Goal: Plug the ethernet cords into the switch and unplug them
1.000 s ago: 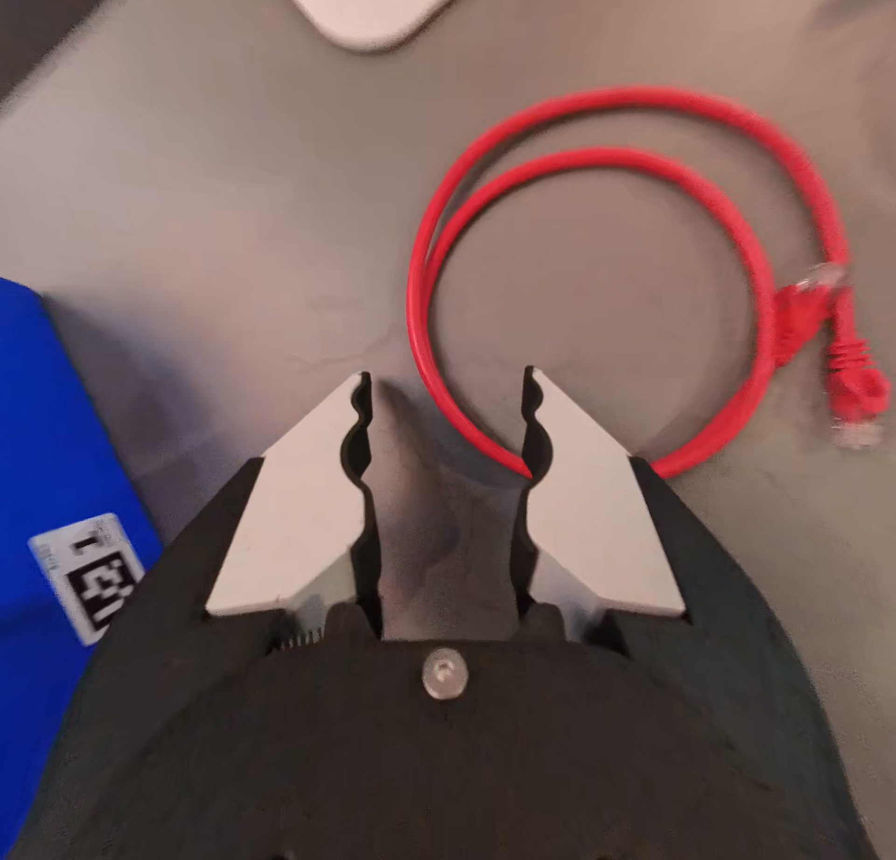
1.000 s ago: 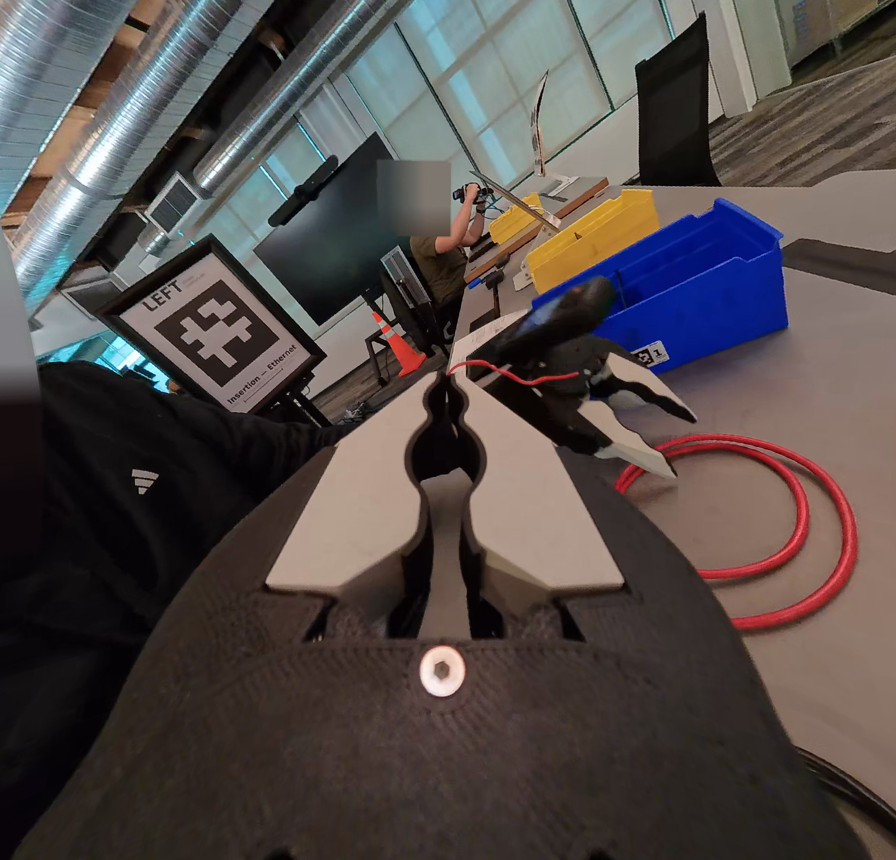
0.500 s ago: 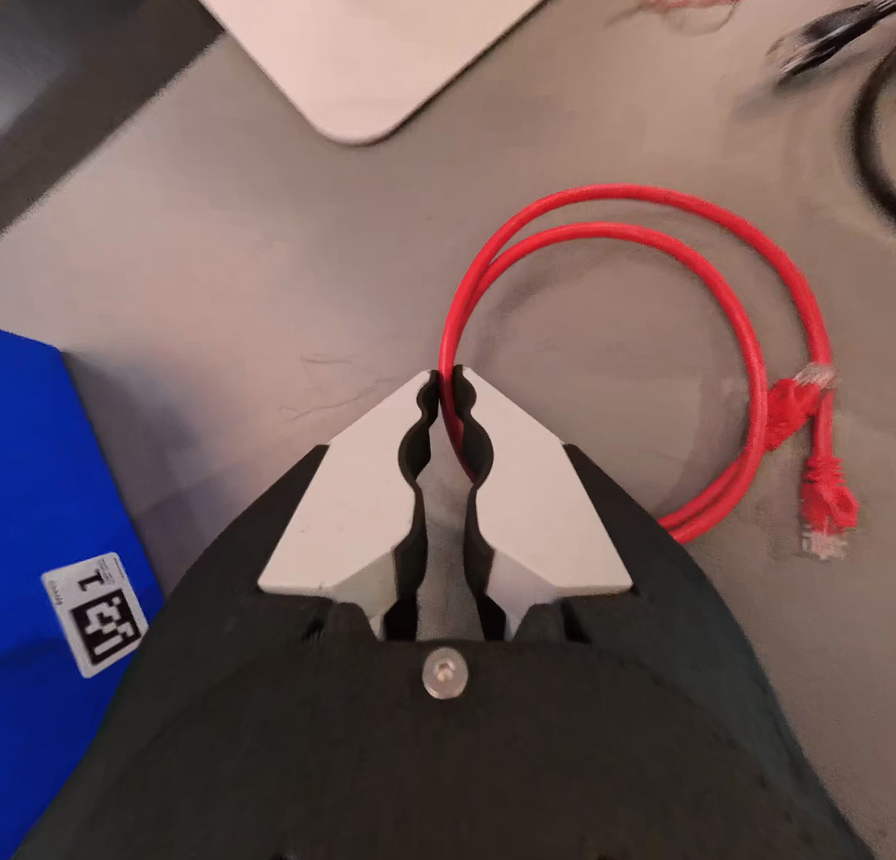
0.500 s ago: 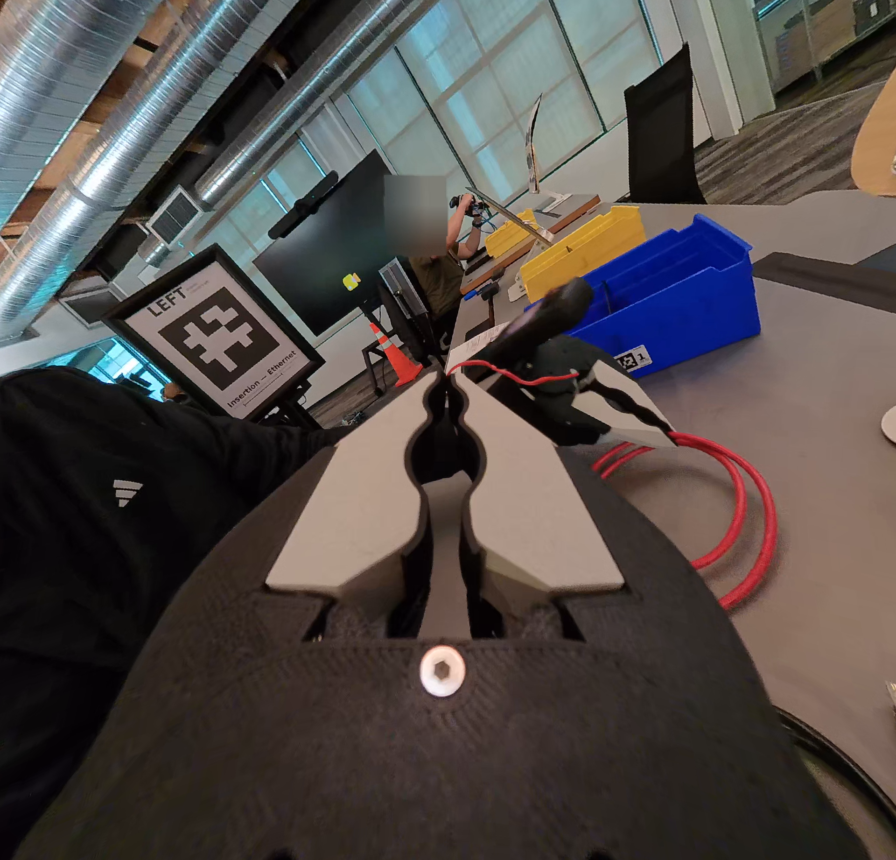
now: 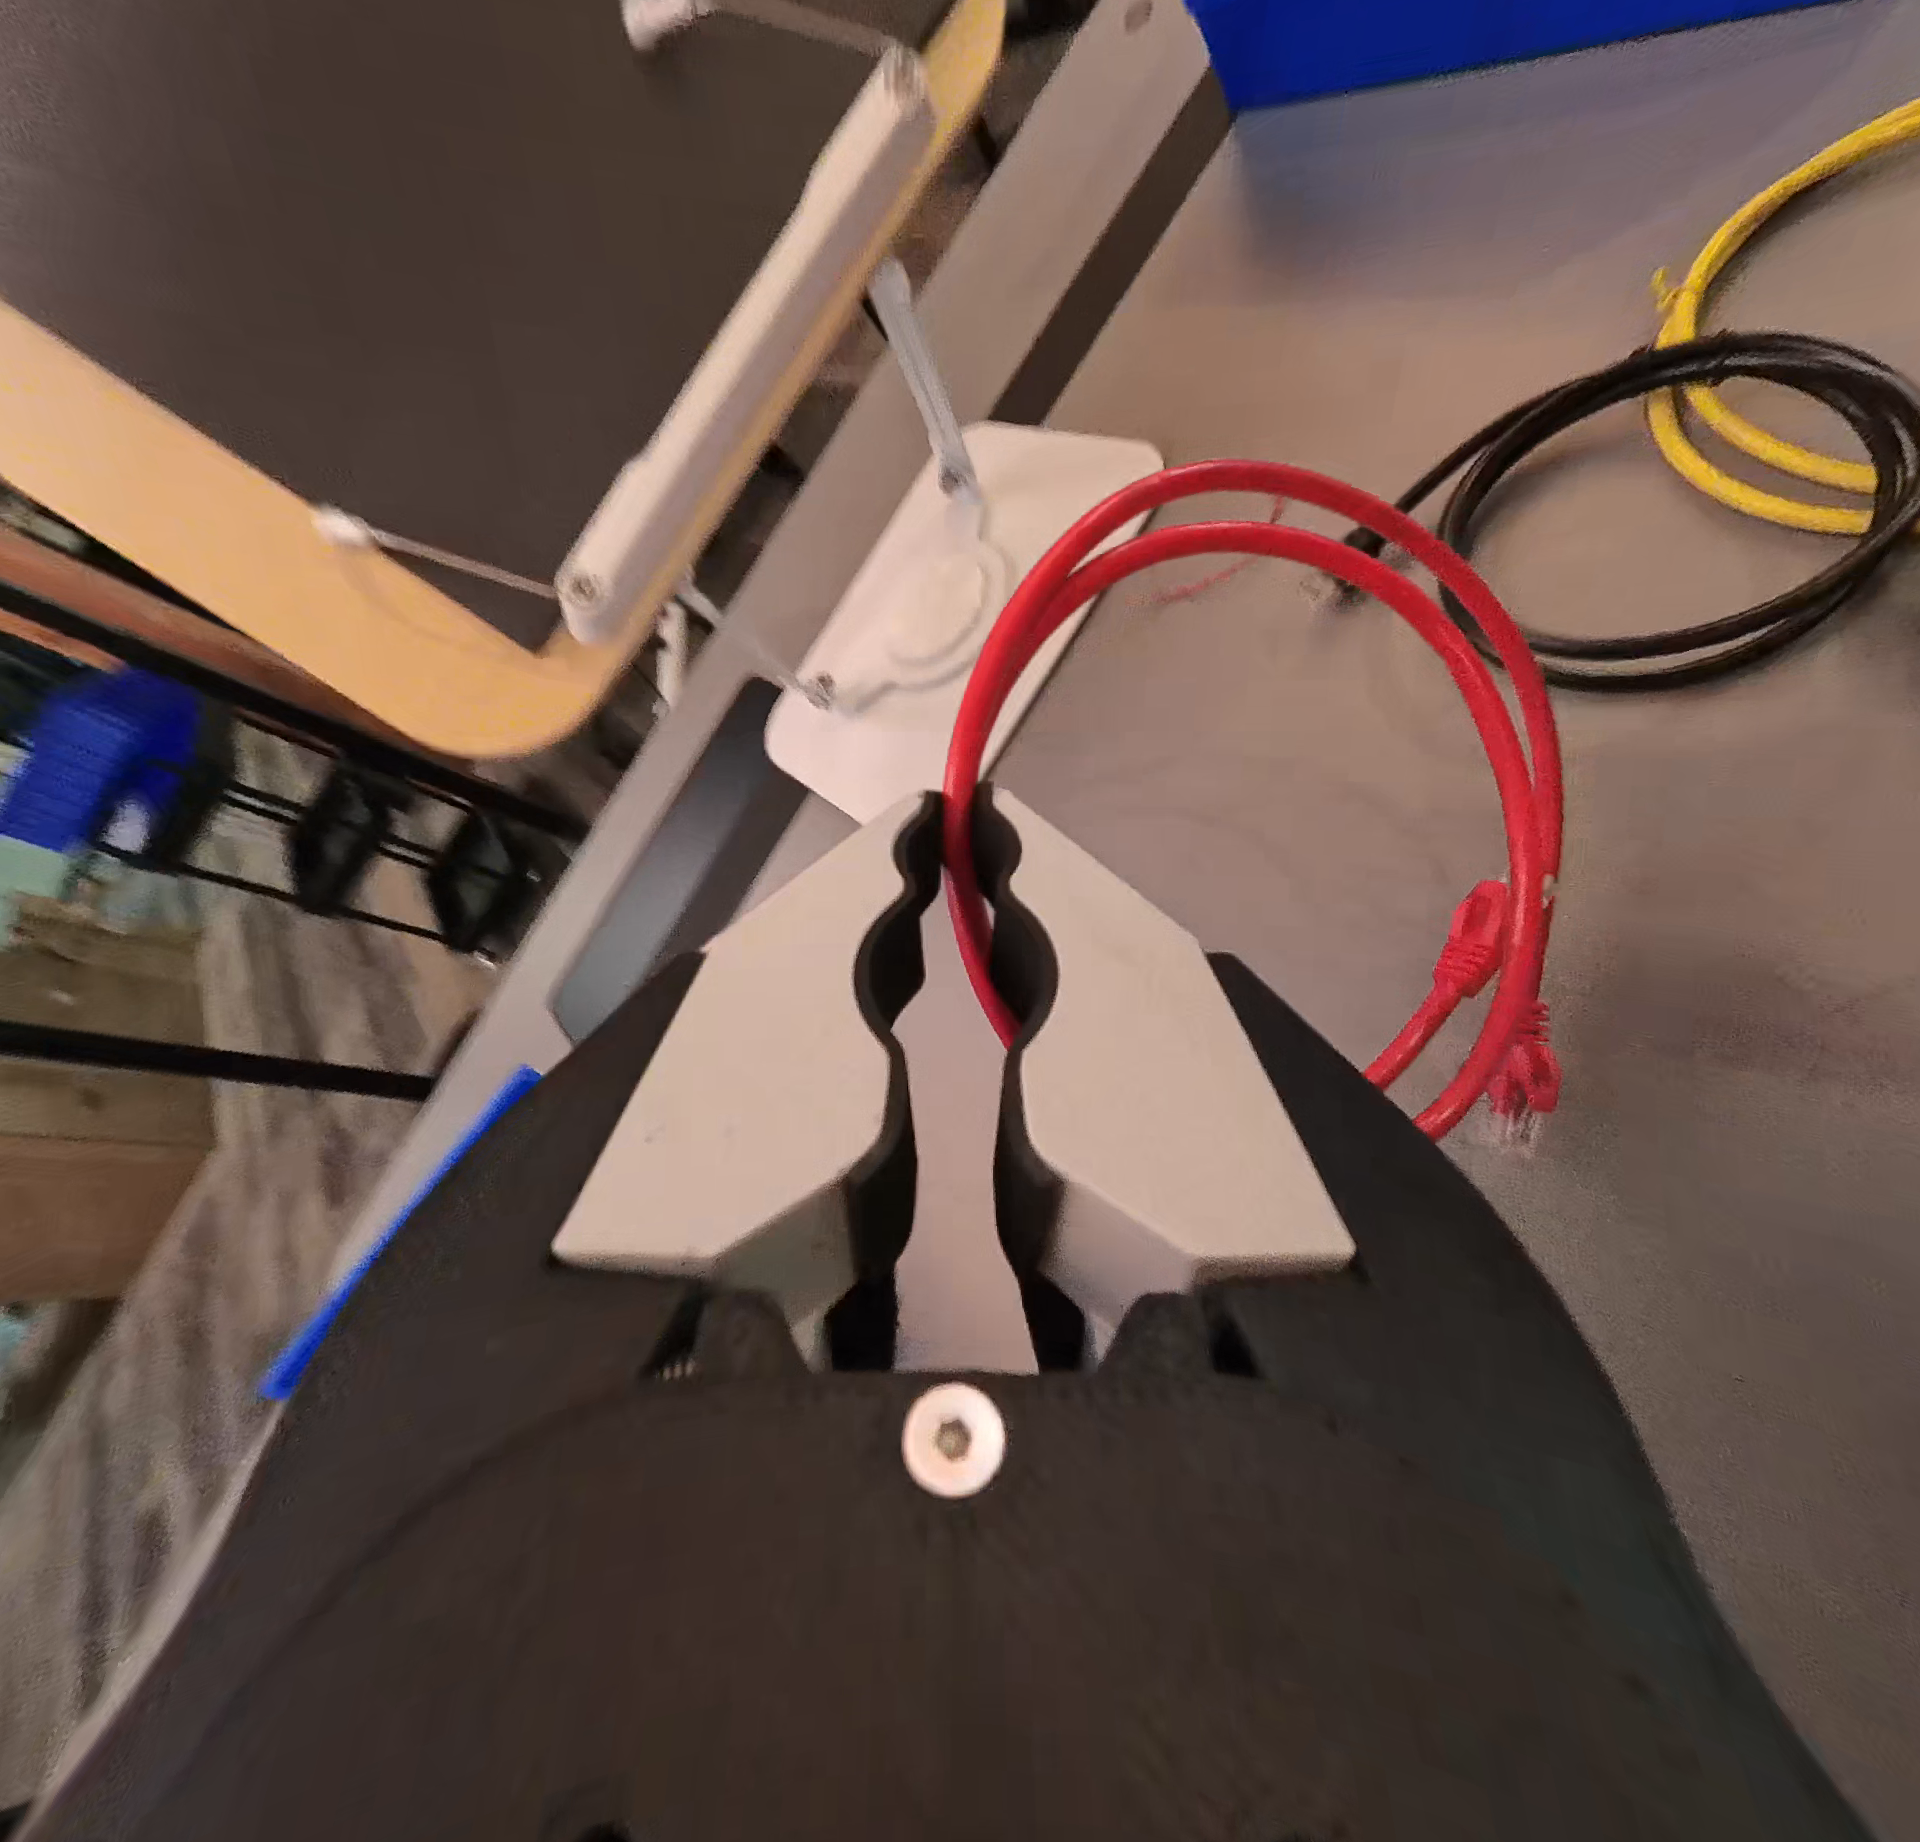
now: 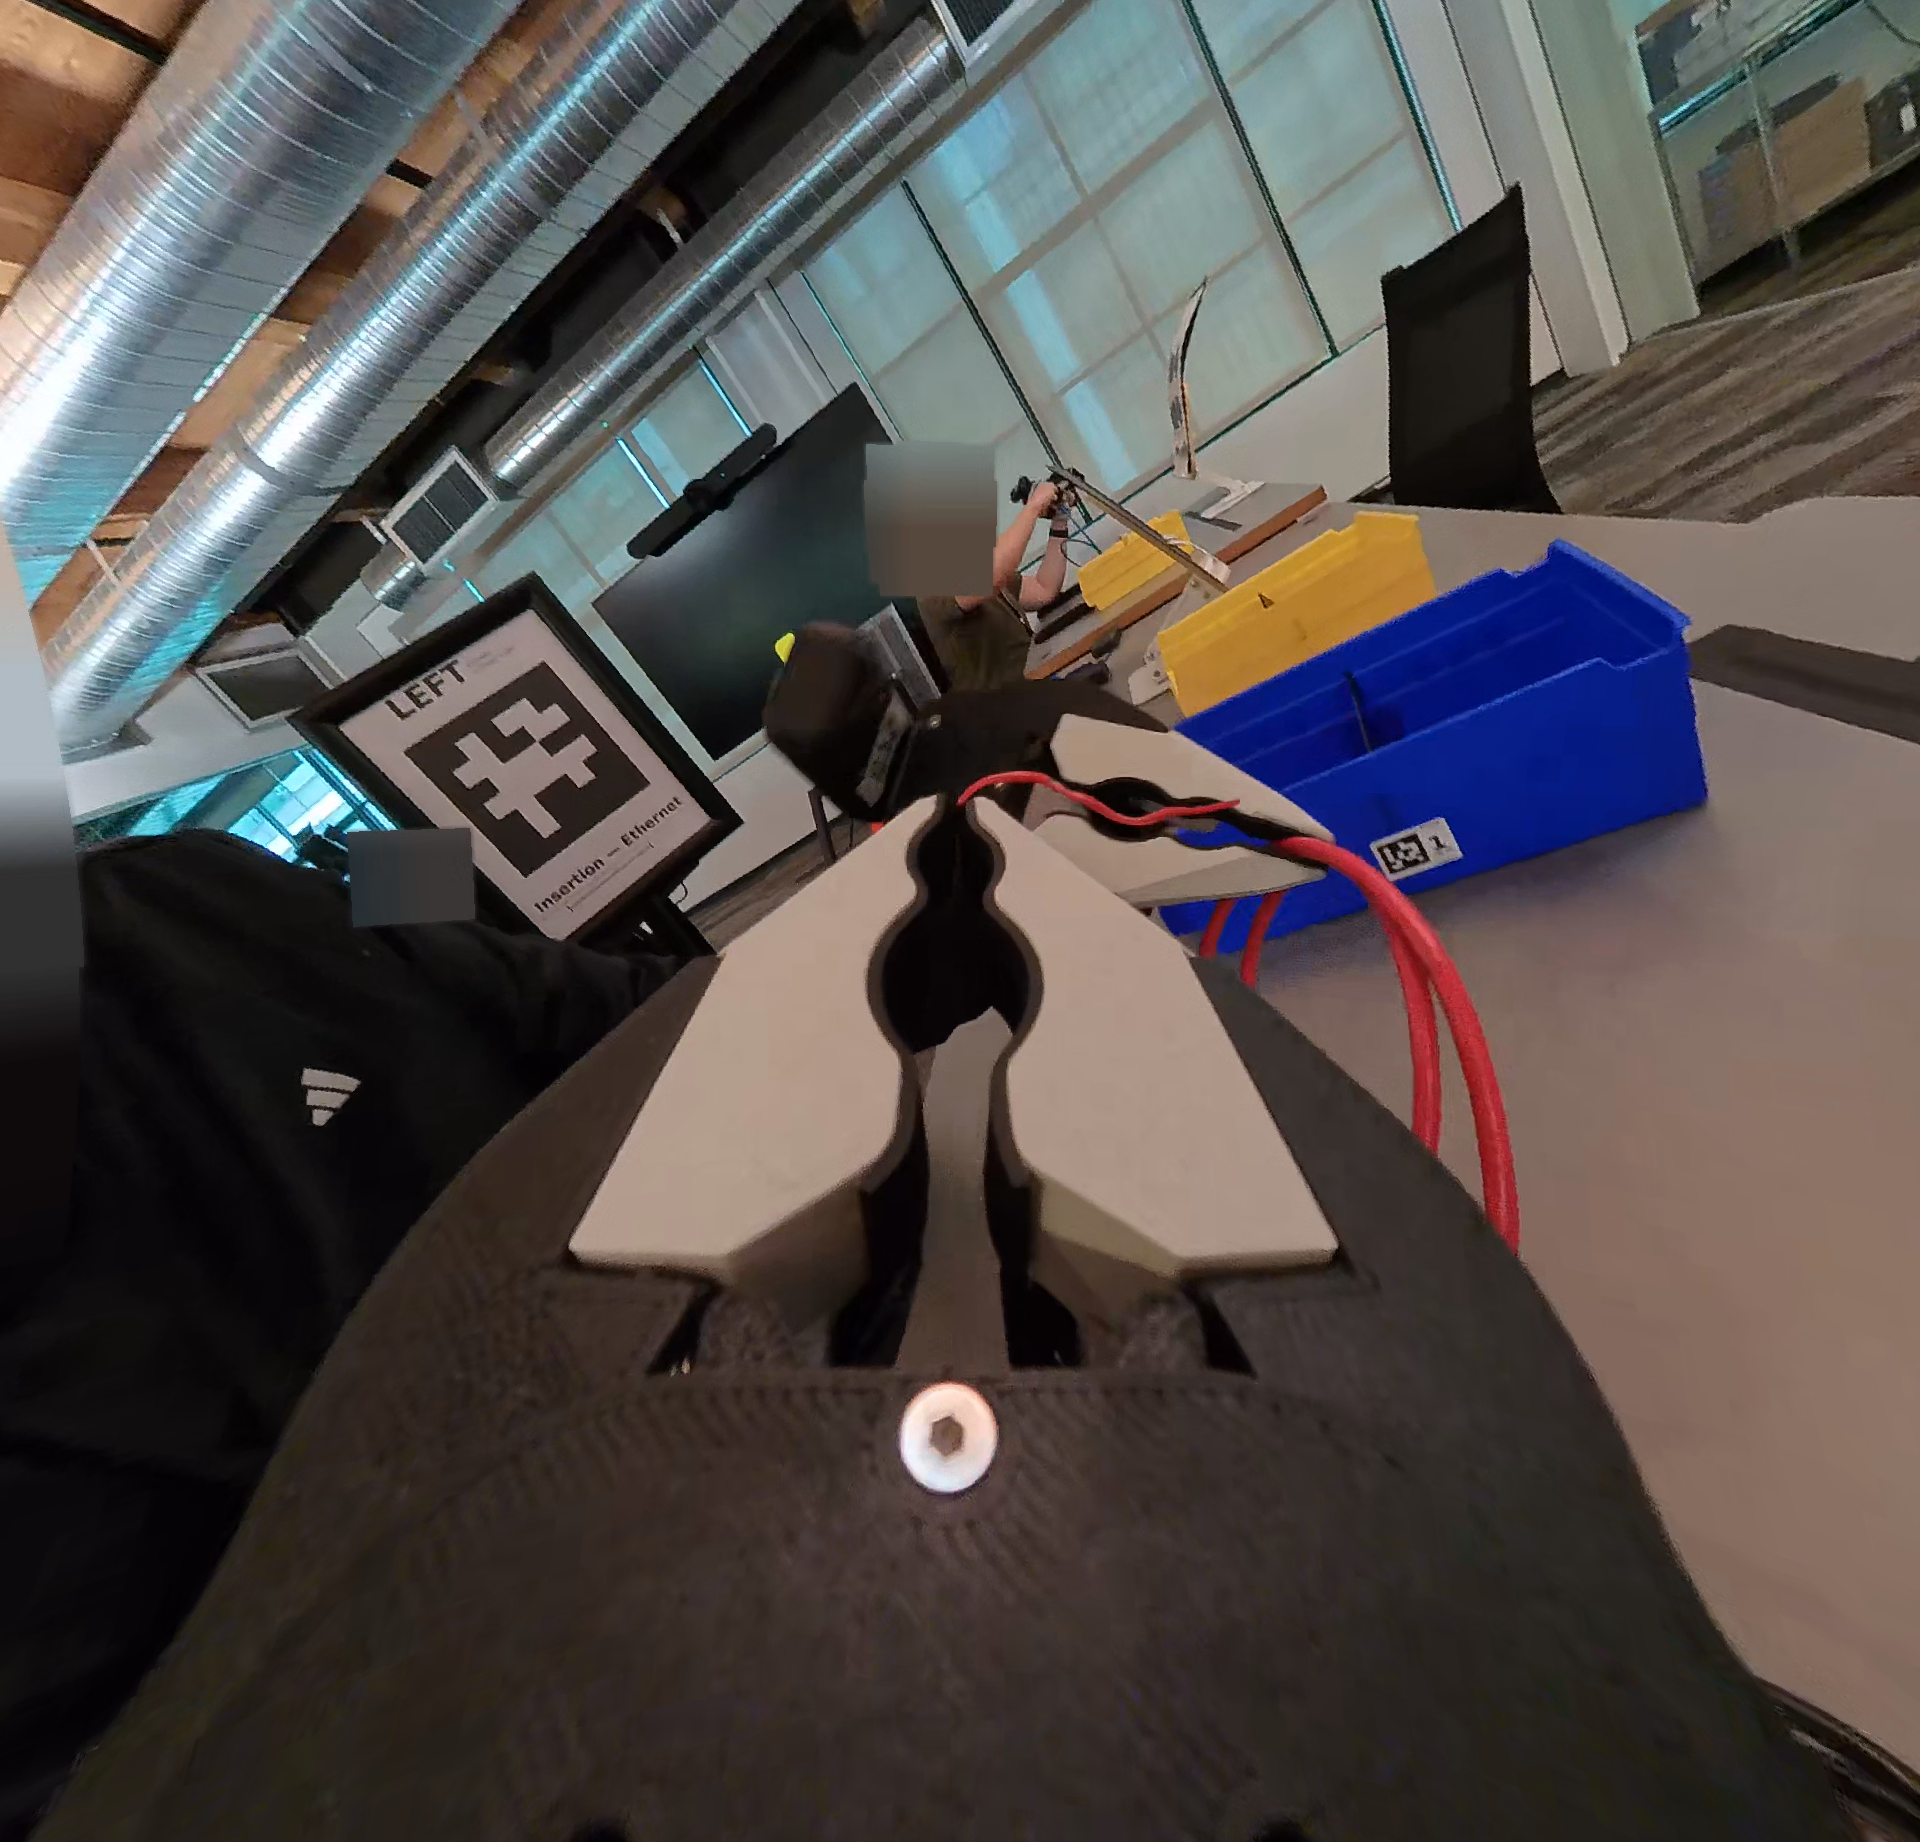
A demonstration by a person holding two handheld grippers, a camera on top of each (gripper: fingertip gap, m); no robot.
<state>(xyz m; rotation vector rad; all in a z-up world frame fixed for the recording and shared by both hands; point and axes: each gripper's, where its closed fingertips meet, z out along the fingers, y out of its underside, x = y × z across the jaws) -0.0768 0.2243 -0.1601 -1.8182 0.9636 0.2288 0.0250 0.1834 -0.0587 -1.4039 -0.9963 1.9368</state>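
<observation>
The left gripper (image 5: 961, 816) is clamped on the red ethernet cord (image 5: 1455, 649); both strands of the coiled cord pass between the grey fingers (image 5: 790, 1044) near their tips, with only a narrow gap remaining between the jaws. The cord forms a double loop that rises ahead of the fingertips and curves round to the right, and its two red connectors (image 5: 1496, 1023) with clear plugs hang at the lower right of the loop, just beside the gripper body. In the right wrist view, the loop hangs down from the left gripper (image 6: 1288, 852) above the grey table (image 6: 1714, 1117). A coiled black cable (image 5: 1683, 504) lies on the table (image 5: 1714, 1273) beyond the red loop, and a yellow cable (image 5: 1766, 358) lies partly across it. A white base plate (image 5: 925, 597) with a thin metal stand sits near the table edge, behind the red loop. The right gripper (image 6: 961, 816) is raised above the table with its fingertips closed together and nothing visible between them. A blue bin (image 6: 1455, 753) stands on the table beyond the left gripper, and a yellow bin (image 6: 1299, 608) stands behind it. A framed sign (image 6: 520, 764) with a black-and-white marker stands to the left, and a person (image 6: 977, 597) is at a far table. The switch cannot be located in either view.
</observation>
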